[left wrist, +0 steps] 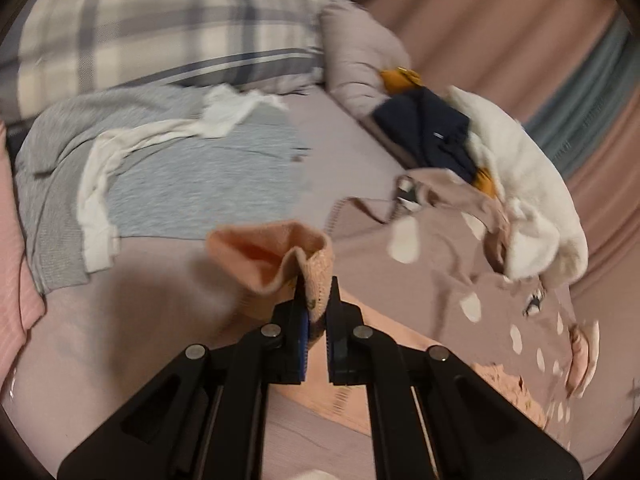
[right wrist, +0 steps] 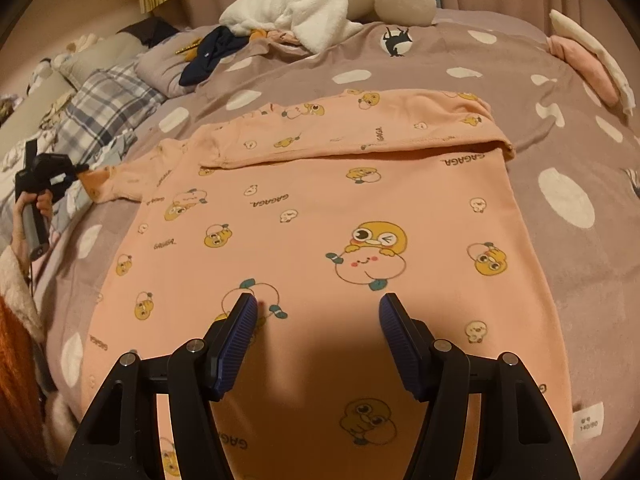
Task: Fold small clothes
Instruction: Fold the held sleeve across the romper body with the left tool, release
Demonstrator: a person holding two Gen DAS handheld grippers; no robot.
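The peach cartoon-print top (right wrist: 320, 216) lies flat on the spotted blanket (right wrist: 568, 200), with its right sleeve folded across the far part. The left gripper (left wrist: 316, 300) is clamped on the cuff of the left sleeve (left wrist: 280, 256), which stands up between its jaws at the far left. The right gripper (right wrist: 318, 308) hangs over the near hem with jaws apart and nothing between them.

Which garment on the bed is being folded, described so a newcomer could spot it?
On the mauve white-spotted bedspread lies a peach long-sleeved top, spread flat, one sleeve folded across it. Unlike the white fleece and navy item behind, it is printed with yellow cartoon characters.
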